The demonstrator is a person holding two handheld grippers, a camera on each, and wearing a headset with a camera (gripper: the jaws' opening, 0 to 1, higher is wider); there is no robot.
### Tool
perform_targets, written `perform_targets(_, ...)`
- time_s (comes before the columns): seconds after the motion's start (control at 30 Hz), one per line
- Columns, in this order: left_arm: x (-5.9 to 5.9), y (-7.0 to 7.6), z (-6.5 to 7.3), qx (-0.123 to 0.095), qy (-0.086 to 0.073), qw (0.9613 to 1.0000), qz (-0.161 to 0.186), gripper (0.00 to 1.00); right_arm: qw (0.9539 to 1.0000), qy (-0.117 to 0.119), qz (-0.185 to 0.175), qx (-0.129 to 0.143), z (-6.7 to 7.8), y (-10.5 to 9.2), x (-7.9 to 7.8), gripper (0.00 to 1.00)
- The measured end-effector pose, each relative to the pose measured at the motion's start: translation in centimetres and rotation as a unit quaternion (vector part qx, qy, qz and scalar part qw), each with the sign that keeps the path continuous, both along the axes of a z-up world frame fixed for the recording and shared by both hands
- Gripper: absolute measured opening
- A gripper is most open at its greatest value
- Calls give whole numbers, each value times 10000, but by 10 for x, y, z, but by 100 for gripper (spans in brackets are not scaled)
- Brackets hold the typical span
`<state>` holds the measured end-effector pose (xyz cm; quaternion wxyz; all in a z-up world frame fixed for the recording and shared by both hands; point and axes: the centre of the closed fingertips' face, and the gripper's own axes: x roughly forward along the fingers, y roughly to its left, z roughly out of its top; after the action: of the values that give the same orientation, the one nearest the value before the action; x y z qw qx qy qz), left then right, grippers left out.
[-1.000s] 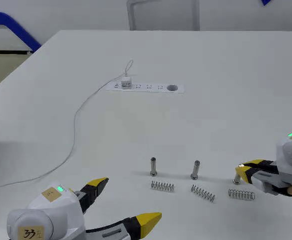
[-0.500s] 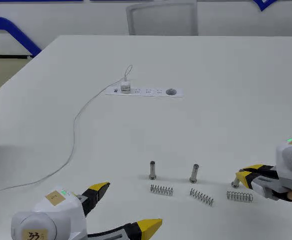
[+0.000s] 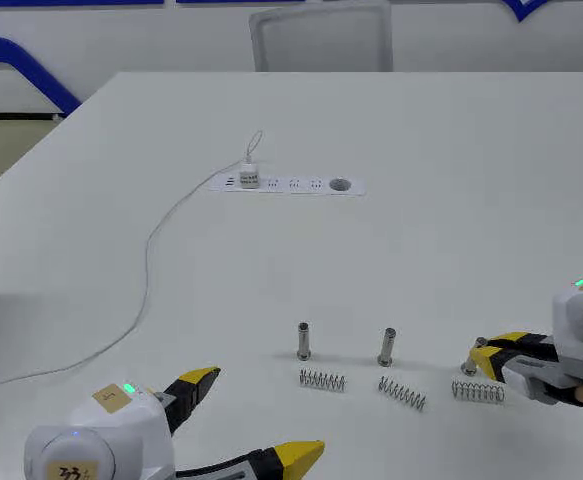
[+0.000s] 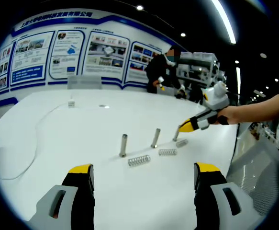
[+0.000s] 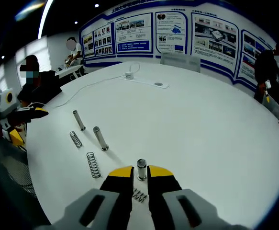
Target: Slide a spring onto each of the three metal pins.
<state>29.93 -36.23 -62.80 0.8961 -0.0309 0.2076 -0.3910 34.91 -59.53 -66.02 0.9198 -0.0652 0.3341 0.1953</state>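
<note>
Right gripper (image 5: 140, 172) closer, jaws astride rightmost pin (image 5: 141, 166), grip unclear; left gripper (image 4: 144, 168) jaws spread.

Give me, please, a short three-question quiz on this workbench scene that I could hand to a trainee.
1. True or false: a spring already sits on the middle pin.
2. Which pin stands between the right gripper's jaws, counting the row as the head view shows it? A. left pin B. middle pin C. right pin
3. Fill in: the left gripper's jaws stand wide ____, with nothing between them.
Key: 1. False; the middle spring lies on the table in front of that pin. 2. C. 3. open.
</note>
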Motion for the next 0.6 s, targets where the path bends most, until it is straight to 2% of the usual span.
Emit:
perform_targets(0.13,0,0,0,4,3,10000,0,88,10000,-20,11,49,1,-2,-2,14)
perform_targets(0.37,-1,0,-1,37,13,10000,-18,88,9995,108,302,0,-4,-11,-12,18)
perform_targets(0.47,-1,-1,-1,42,17,10000,-22,88,9975,144,684,-66,-6,-9,-16,21)
perform_targets(0.6,-2,0,-3,69,40,10000,-29,88,9882,199,1443,-464,-12,-2,-25,22)
